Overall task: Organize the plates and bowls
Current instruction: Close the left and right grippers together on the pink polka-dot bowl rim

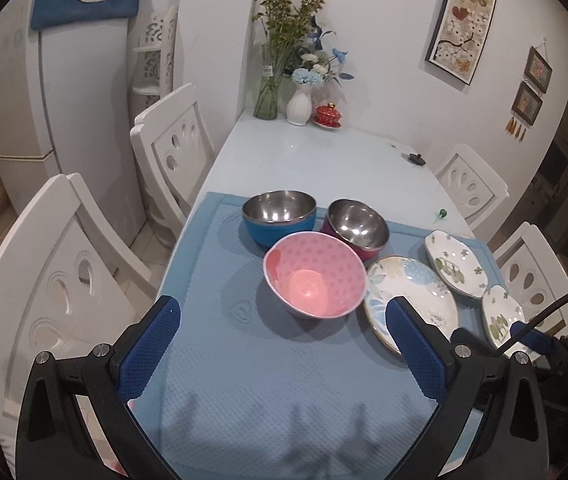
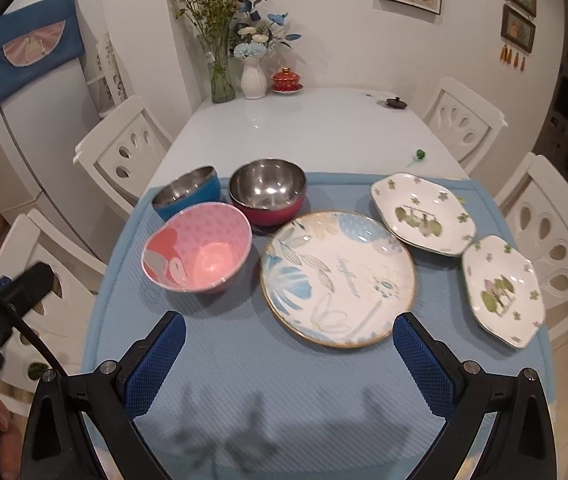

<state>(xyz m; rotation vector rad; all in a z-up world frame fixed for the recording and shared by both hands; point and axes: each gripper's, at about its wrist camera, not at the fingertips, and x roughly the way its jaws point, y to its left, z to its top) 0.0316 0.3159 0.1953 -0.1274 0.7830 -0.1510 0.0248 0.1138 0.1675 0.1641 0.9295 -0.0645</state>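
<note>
Both tools gape wide, gripping nothing: the left tool [image 1: 281, 322] faces the pink dotted ceramic bowl [image 1: 314, 274], and the right tool [image 2: 288, 334] hovers before the round blue-leaf plate [image 2: 338, 278] on the blue textured mat [image 2: 267, 380] covering the white bench [image 2: 316, 128].

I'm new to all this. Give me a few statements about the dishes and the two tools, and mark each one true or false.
1. Three bowls sit on the blue mat. True: a pink bowl, a blue bowl and a red bowl.
2. The round plate is stacked on another plate. False: it lies alone on the mat.
3. The left tool grips the pink bowl. False: it is open and holds nothing.
4. The right tool is open. True.
5. Two white angular plates lie right of the round plate. True.
</note>
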